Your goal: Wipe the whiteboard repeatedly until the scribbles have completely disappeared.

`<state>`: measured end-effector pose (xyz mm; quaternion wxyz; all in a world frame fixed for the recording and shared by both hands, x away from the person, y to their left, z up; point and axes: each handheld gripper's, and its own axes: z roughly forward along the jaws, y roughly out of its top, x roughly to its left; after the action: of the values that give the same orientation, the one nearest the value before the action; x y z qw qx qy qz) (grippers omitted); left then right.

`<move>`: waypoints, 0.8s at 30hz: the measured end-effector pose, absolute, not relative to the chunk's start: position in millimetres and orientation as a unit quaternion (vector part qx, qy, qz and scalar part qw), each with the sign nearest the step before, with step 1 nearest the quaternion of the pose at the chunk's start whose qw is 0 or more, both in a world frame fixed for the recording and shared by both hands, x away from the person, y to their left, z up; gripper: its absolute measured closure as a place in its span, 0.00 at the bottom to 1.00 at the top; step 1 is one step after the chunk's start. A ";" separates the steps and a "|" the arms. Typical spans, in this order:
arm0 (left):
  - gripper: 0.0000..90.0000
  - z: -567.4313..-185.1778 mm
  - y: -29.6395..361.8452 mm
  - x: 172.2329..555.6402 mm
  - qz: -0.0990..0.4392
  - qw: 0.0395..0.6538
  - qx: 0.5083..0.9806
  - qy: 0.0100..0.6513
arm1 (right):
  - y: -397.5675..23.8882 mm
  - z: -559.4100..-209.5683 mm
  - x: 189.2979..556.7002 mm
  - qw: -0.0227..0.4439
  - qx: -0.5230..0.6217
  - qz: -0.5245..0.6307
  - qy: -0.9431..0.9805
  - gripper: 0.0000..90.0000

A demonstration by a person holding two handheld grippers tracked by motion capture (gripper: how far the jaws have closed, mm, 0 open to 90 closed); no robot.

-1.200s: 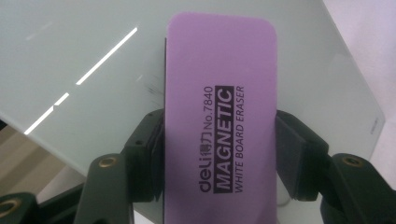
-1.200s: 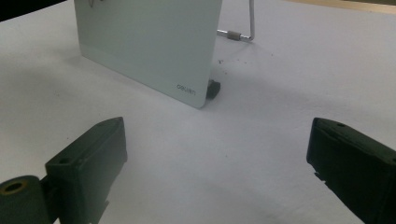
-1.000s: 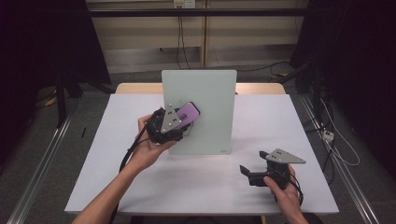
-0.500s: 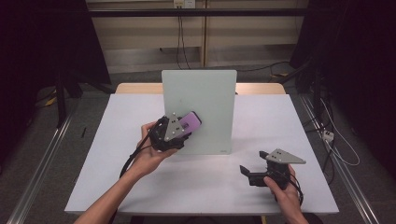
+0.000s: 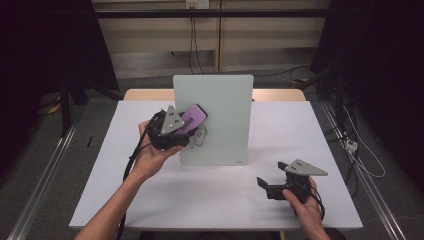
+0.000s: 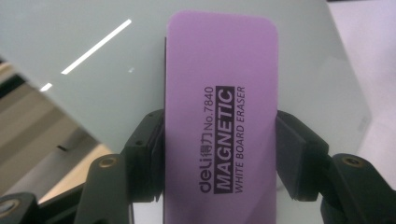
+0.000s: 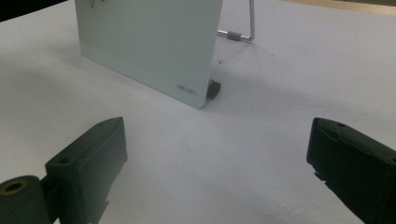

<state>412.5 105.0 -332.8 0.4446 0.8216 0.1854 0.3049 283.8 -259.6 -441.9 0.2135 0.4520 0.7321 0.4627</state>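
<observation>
One eraser (image 5: 193, 118) has shifted leftward across the whiteboard (image 5: 225, 107)

The eraser (image 6: 219, 121) is lilac purple with dark lettering, one word set pale on a dark bar. The whiteboard (image 5: 220, 105) is pale greenish white, with a thin dark scribble (image 5: 200, 136) and small grey lettering at one lower corner. The tabletop (image 5: 300, 130) is plain white. Both grippers' fingers (image 7: 93, 154) are matt black, and their top plates (image 5: 305, 167) are grey.
</observation>
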 end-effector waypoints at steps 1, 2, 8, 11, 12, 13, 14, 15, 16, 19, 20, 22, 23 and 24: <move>0.46 -329.3 106.1 414.1 0.307 0.445 0.820 0.188 | -259.4 -441.8 283.8 0.213 0.452 0.462 0.733 0.06; 0.46 -325.7 107.0 415.7 0.308 0.446 0.819 0.189 | -259.4 -441.8 283.8 0.214 0.452 0.462 0.733 0.06; 0.46 -312.0 110.6 421.4 0.316 0.456 0.808 0.201 | -259.7 -441.8 283.6 0.213 0.452 0.463 0.732 0.06; 0.46 -315.9 108.7 419.7 0.313 0.445 0.816 0.196 | -259.7 -441.8 283.4 0.214 0.451 0.463 0.732 0.06; 0.46 -318.2 107.7 418.8 0.312 0.442 0.818 0.194 | -259.8 -441.9 283.5 0.213 0.450 0.463 0.733 0.06; 0.46 -320.7 106.9 417.8 0.311 0.439 0.821 0.190 | -259.7 -441.8 283.6 0.213 0.451 0.462 0.733 0.06; 0.46 -323.0 106.1 416.8 0.312 0.436 0.823 0.188 | -259.3 -441.9 283.7 0.214 0.450 0.463 0.733 0.06; 0.46 -325.2 105.7 416.0 0.309 0.435 0.825 0.187 | -259.1 -442.1 283.7 0.214 0.449 0.463 0.734 0.06; 0.46 -327.0 105.6 415.4 0.308 0.434 0.827 0.184 | -258.9 -442.0 283.5 0.213 0.450 0.462 0.734 0.06; 0.46 -331.7 105.7 414.1 0.302 0.435 0.828 0.183 | -258.7 -442.1 283.7 0.213 0.450 0.462 0.734 0.06; 0.46 -333.0 105.4 413.5 0.301 0.435 0.829 0.184 | -258.8 -442.1 283.7 0.213 0.450 0.462 0.734 0.06; 0.46 -335.9 104.3 412.1 0.301 0.431 0.831 0.183 | -258.9 -442.2 283.9 0.213 0.450 0.462 0.734 0.06; 0.46 -337.2 103.7 411.4 0.300 0.428 0.833 0.181 | -258.9 -442.3 284.0 0.213 0.450 0.462 0.734 0.06; 0.46 -338.6 102.8 410.7 0.298 0.427 0.834 0.180 | -258.9 -442.1 283.8 0.212 0.450 0.461 0.735 0.06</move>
<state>410.7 102.8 -338.6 0.4268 0.8345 0.1800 0.2985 283.8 -258.9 -442.1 0.2120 0.4500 0.7346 0.4614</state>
